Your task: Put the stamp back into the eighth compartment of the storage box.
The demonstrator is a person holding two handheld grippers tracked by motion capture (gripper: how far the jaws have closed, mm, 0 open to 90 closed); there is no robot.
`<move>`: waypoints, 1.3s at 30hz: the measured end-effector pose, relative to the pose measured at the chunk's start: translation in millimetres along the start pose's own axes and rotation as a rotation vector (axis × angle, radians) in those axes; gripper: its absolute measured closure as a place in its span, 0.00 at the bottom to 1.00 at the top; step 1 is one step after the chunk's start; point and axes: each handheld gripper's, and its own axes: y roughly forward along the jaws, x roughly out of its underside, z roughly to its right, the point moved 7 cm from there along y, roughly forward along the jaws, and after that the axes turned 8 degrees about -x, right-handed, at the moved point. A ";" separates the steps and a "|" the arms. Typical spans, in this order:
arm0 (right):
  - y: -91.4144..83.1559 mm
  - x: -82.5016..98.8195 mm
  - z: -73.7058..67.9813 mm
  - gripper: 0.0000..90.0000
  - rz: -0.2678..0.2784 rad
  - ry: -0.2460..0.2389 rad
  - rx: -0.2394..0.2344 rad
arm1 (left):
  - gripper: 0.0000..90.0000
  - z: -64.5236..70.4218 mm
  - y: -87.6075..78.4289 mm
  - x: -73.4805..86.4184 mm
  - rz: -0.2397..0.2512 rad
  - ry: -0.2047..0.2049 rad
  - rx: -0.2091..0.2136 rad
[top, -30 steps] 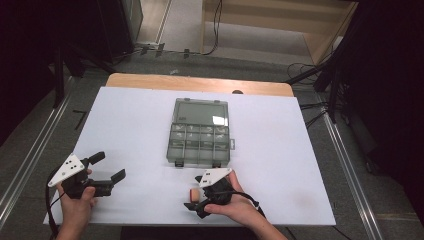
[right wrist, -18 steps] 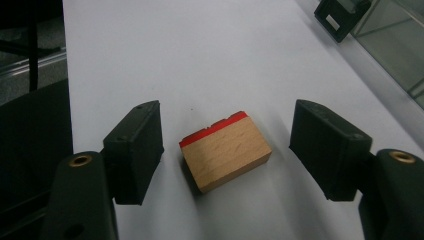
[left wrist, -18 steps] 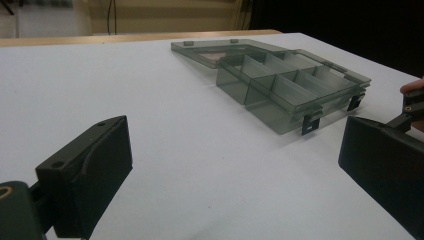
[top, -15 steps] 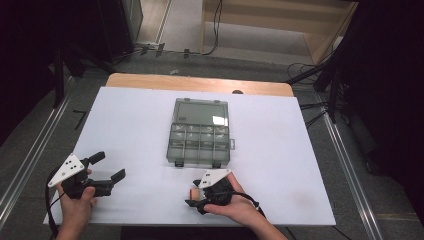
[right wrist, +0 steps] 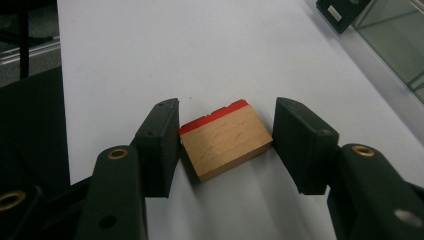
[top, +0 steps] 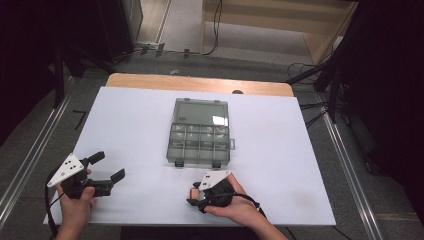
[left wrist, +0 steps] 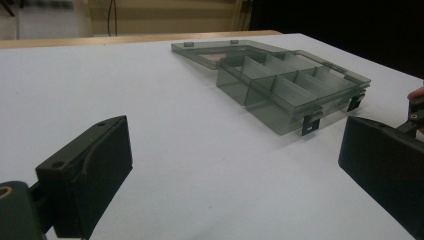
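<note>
The wooden block [top: 194, 192] sits on the white table [top: 280, 165] near its front edge, well short of the open compartment box [top: 200, 132], and from the high view I see it peeking out at the tip of my right claw [top: 196, 194], low at the table. My left claw [top: 106, 166] hovers off to the left, apart from everything. Over to the left claw view: its jaws stand wide with nothing but bare table between them, the grey box [left wrist: 290, 87] ahead with its lid laid back flat. Now the right claw view, and here's the action: the block [right wrist: 225, 141], pale wood with a red stripe along the far edge, lies between my jaws, which have just been closing in; the left pad looks about touching, the right has a gap yet, so no grip so far. I'd call it light, stiff, hard, not fragile, smooth enough to slip if pinched crooked. Best hold: flat side faces, squarely, pads centred.
</note>
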 end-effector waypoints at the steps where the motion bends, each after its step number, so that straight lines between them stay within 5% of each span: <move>1: -0.1 0.1 0.3 0.51 0.001 -0.002 0.001 | 0.00 -0.1 0.0 0.0 0.000 0.000 0.000; 39: -21.0 -8.4 10.1 0.54 0.081 0.047 0.000 | 0.00 -1.0 -0.2 0.1 0.007 -0.003 0.000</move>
